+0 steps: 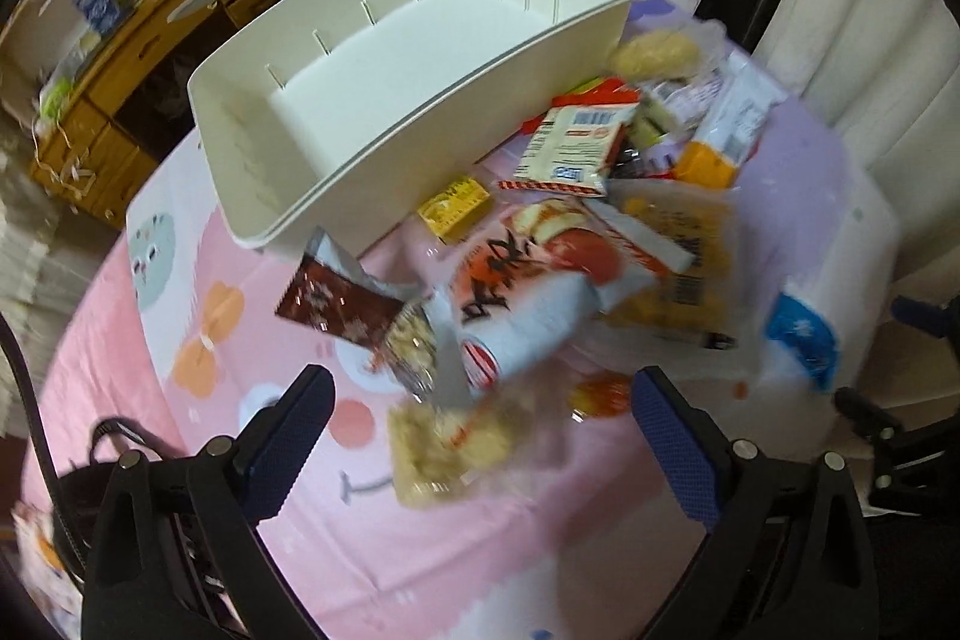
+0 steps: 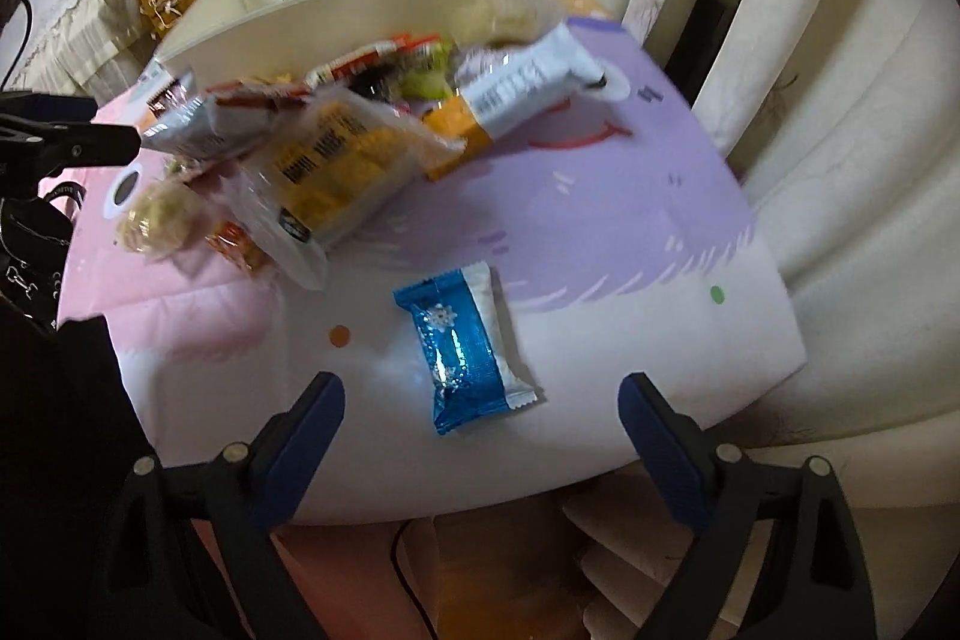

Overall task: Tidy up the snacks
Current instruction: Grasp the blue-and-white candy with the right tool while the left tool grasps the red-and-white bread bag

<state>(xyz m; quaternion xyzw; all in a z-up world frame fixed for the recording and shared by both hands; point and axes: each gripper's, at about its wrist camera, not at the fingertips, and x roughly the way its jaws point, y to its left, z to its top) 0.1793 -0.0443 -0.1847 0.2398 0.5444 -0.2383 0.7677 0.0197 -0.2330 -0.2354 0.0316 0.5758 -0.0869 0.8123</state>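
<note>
Task barely begun: your white bin sits empty, snacks piled beside it on the table. Left gripper and right gripper both gape wide, holding nothing.

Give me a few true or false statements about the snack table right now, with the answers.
1. The white bin has snacks inside. False: it is empty.
2. The blue wrapped snack lies apart from the snack pile. True.
3. The right hand-held gripper is clamped on the blue wrapped snack. False: it is open and holds nothing.
4. The left hand-held gripper is open. True.
5. The tablecloth is plain green. False: it is pink, purple and white.
</note>
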